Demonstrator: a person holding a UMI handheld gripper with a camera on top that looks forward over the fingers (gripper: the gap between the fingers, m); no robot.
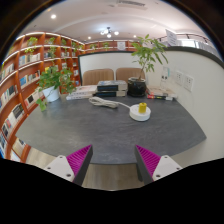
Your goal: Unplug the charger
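Observation:
A white power strip (106, 101) lies on the grey table (90, 130), far beyond my fingers. A small yellow plug sits on a round white charger (141, 111) to its right, with a white cable running off toward the table's right side. My gripper (114, 160) is open and empty, at the table's near edge. Its magenta pads (80, 158) stand wide apart with only bare table and floor between them.
A potted plant (50, 88) stands at the table's far left and a tall plant (150, 55) at the far right. A black box (136, 88) sits behind the charger. Bookshelves (25, 75) line the left wall. Chairs (98, 76) stand behind the table.

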